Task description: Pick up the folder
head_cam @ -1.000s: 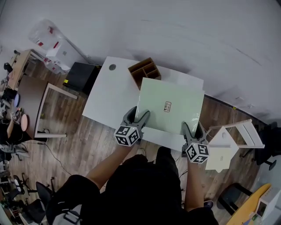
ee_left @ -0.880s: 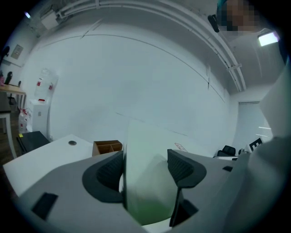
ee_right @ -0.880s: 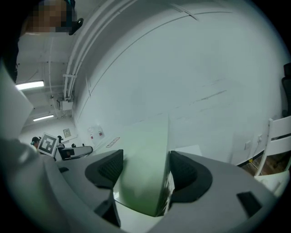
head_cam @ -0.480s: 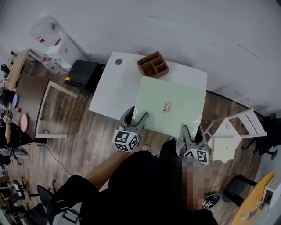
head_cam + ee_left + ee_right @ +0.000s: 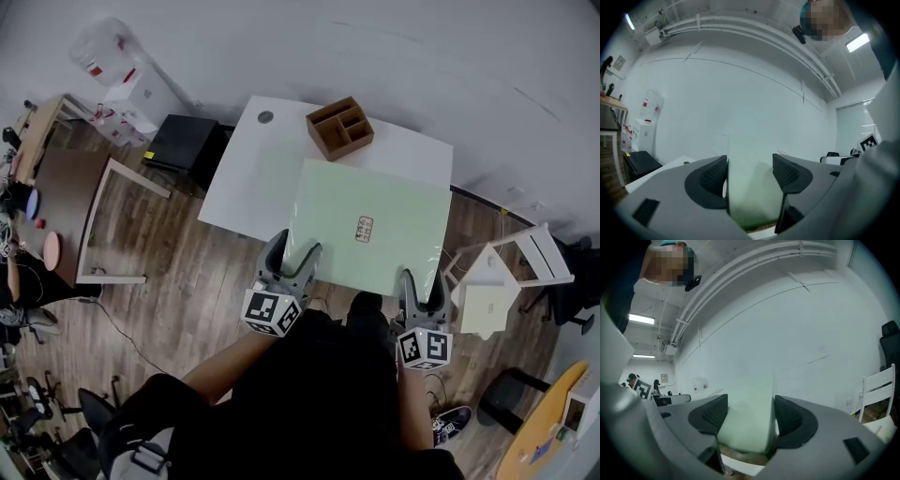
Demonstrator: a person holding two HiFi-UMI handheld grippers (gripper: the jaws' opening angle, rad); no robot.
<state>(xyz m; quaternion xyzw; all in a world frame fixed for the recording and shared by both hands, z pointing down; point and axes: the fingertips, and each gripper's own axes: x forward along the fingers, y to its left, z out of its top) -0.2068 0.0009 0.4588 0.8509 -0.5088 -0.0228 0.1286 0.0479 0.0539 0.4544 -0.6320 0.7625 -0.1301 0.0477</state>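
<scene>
The pale green folder (image 5: 366,225) with a small label hangs tilted over the white table (image 5: 248,178), its near edge out past the table's front. My left gripper (image 5: 292,248) is shut on the folder's near left corner, and my right gripper (image 5: 421,279) is shut on its near right corner. In the left gripper view the green sheet (image 5: 750,187) runs up between the two dark jaws of the left gripper (image 5: 750,176). The right gripper view shows the same folder (image 5: 747,423) clamped in the right gripper (image 5: 747,416).
A brown wooden organiser (image 5: 339,127) stands at the table's far edge, just beyond the folder. A white chair (image 5: 506,272) is close at the right. A black box (image 5: 183,142) and a wooden frame (image 5: 112,225) stand on the floor at the left.
Both grippers have drawn back toward me with the folder, so it has slid off the organiser's side and now overhangs the table's front edge.
</scene>
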